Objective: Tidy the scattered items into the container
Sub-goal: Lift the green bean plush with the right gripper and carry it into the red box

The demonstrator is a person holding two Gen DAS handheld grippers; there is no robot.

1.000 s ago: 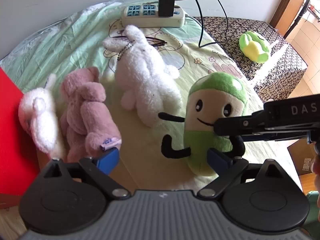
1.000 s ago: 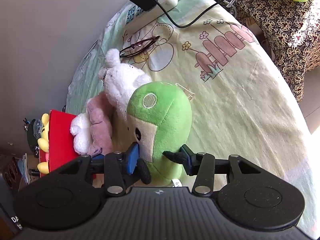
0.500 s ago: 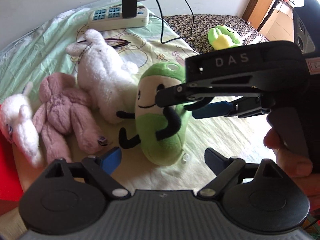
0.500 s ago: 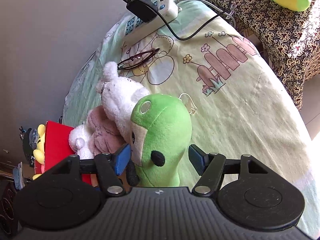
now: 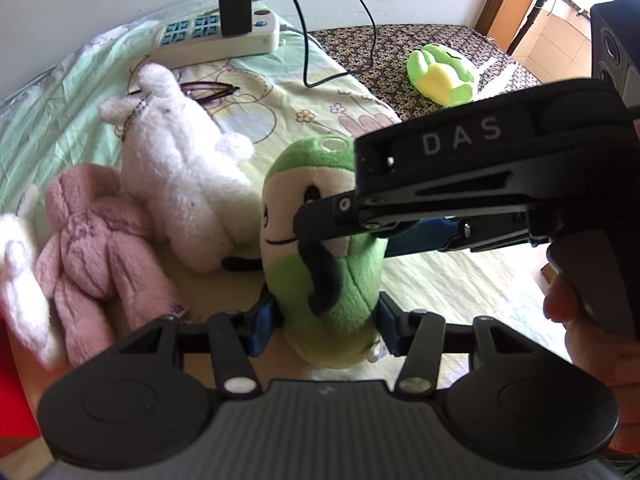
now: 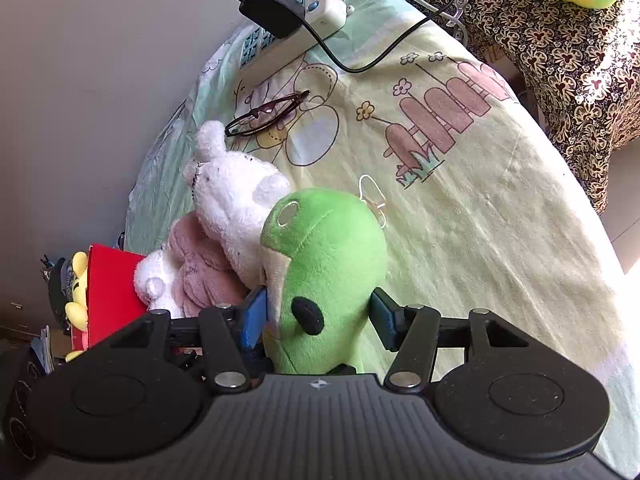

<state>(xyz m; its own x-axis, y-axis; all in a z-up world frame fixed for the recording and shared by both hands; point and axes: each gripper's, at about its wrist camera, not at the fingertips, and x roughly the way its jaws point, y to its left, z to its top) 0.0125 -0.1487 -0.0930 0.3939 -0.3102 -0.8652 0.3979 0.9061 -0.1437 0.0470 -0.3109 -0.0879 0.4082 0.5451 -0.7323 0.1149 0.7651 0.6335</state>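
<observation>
Green plush (image 5: 320, 272): upright on the bedsheet (image 5: 288, 96), just right of the white rabbit (image 5: 180, 176); cream face with black eyes and limbs, green cap on top. In the right wrist view (image 6: 324, 280) it shows mostly its green back and side.
Left gripper (image 5: 324, 320): jaws have just been closing; the blue pads (image 5: 260, 320) now press both sides of the green plush's lower body.
Right gripper (image 6: 316, 316): jaws have just been closing; they clasp the green plush higher up, near its face, one pad (image 6: 254, 316) on the face side and the other on its back. In the left wrist view it reaches in from the right (image 5: 408, 228), a person's hand (image 5: 592, 344) on its handle.
White rabbit: lying on the sheet, touching the green plush's left side.
Pink plush (image 5: 92, 252): lying left of the white rabbit, touching it.
Small white plush (image 5: 20, 284): left of the pink plush, at the frame edge, blurred.
Red container (image 6: 108, 292): beyond the small white plush, far left of the green plush; only one red wall shows.
Glasses (image 5: 208, 90): on the sheet behind the white rabbit.
Power strip (image 5: 216, 38): behind the glasses, by the wall, a black charger plugged in.
Green-yellow plush (image 5: 444, 76): well apart, on a patterned cloth to the far right.
</observation>
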